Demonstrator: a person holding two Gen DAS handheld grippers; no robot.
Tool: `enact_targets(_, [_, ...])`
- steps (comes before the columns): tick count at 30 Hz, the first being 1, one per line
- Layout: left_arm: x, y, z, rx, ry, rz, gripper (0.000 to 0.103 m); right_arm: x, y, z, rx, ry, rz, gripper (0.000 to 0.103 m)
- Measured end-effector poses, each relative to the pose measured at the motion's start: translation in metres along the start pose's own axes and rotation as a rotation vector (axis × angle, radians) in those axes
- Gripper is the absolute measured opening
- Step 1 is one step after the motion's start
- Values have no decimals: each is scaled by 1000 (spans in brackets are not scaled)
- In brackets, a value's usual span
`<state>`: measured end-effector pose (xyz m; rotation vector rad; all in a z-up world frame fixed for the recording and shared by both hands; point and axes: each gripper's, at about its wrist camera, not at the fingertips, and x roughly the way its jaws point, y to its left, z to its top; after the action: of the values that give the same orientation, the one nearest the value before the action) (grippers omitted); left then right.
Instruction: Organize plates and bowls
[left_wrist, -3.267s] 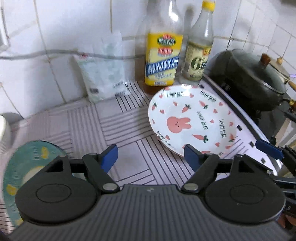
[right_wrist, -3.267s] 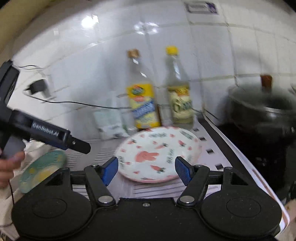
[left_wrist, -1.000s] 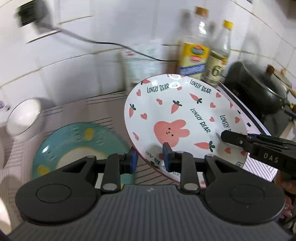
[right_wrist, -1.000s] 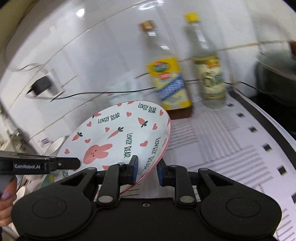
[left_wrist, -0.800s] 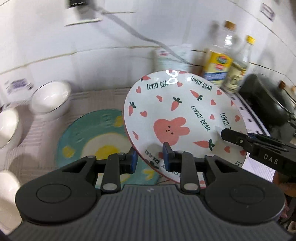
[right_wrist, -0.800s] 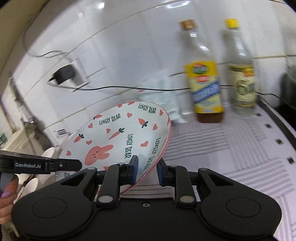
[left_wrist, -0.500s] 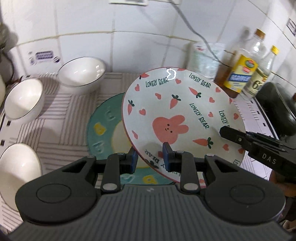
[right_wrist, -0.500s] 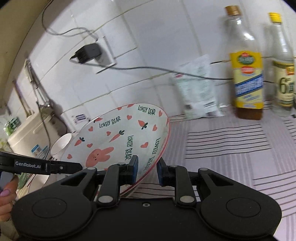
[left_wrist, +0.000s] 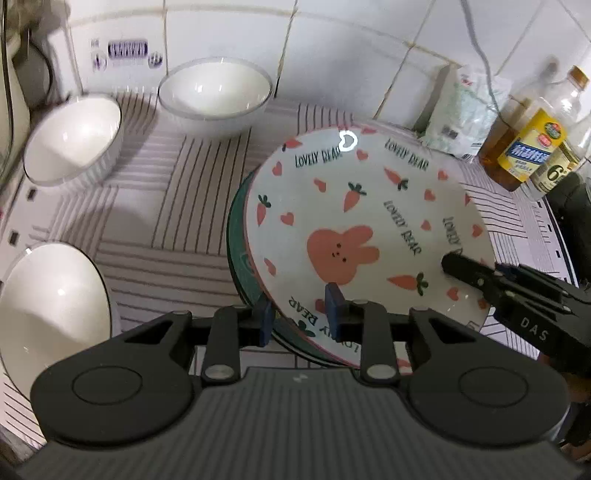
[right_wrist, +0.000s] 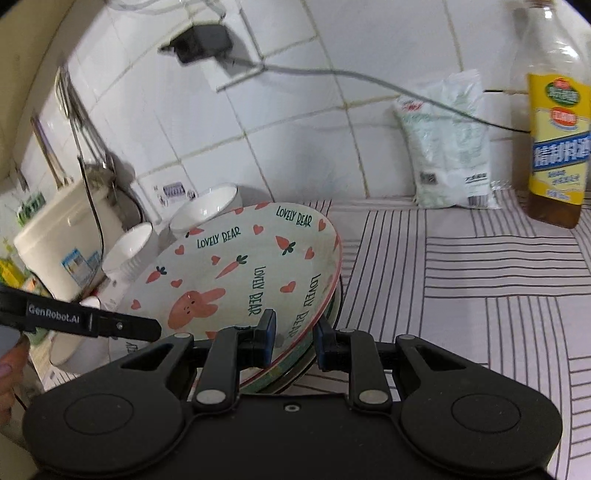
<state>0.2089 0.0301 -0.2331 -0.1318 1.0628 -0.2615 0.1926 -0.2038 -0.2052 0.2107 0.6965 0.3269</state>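
Your left gripper (left_wrist: 300, 314) and right gripper (right_wrist: 293, 338) both clamp the near rim of the rabbit plate (left_wrist: 354, 236), which sits tilted over the green plate (left_wrist: 236, 240) on the striped counter (left_wrist: 159, 206). Lower both sides evenly until the rims nest, then let go together so nothing slides. Half a second ago the plate hung higher, with more green showing; now only a sliver peeks out. Three white bowls (left_wrist: 216, 94) wait nearby.
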Motion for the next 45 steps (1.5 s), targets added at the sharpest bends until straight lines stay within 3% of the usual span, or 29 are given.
enact_targets(9, [2, 7, 13, -24, 70, 8, 28, 9, 14, 11, -80, 48, -40, 27])
enact_targets(19, [-2, 3, 8, -43, 97, 48, 28, 12, 37, 7, -153, 74, -179, 28])
enact_targets(33, [5, 2, 13, -24, 134, 70, 29, 14, 39, 9, -128, 71, -203, 30])
enact_targets(39, [8, 1, 13, -28, 168, 87, 28, 17, 49, 7, -187, 83, -247, 30])
enact_targets(45, [-8, -2, 7, -12, 122, 107, 26, 18, 57, 2, -201, 111, -316, 31])
